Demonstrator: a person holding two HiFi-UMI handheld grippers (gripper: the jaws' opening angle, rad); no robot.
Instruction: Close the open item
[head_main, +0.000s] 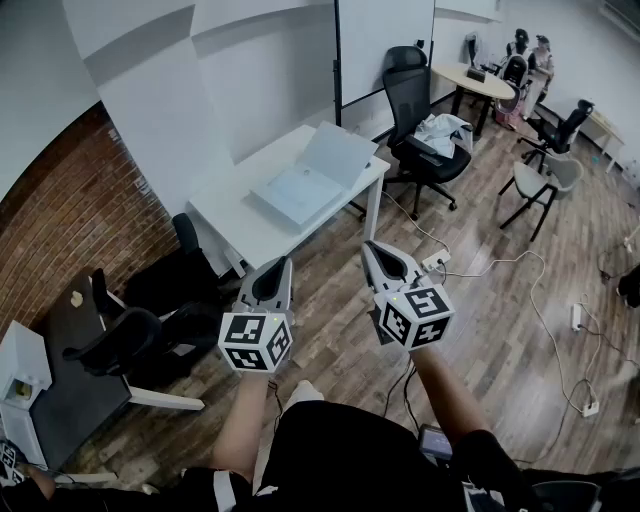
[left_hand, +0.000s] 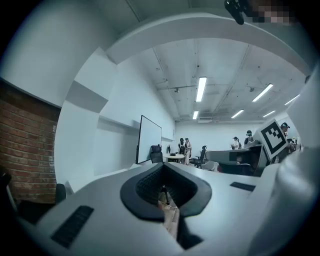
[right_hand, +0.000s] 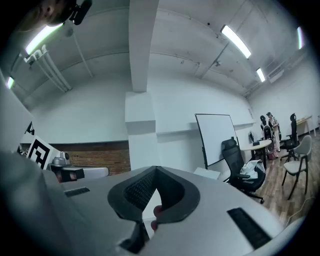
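A flat white item (head_main: 312, 178) lies open on the white table (head_main: 240, 225), its lid (head_main: 340, 155) tilted up at the far side. Both grippers hang in the air well short of the table, over the wooden floor. The left gripper (head_main: 280, 268) is shut with nothing in it, its jaws meeting at the tip (left_hand: 162, 167). The right gripper (head_main: 372, 248) is likewise shut and empty (right_hand: 155, 170). Neither touches the item.
A black office chair (head_main: 425, 150) with cloth on its seat stands right of the table. Cables and a power strip (head_main: 436, 262) run across the floor. A dark desk (head_main: 70, 370) and black chairs (head_main: 150, 335) sit at the left by the brick wall. People sit at a far round table (head_main: 478, 82).
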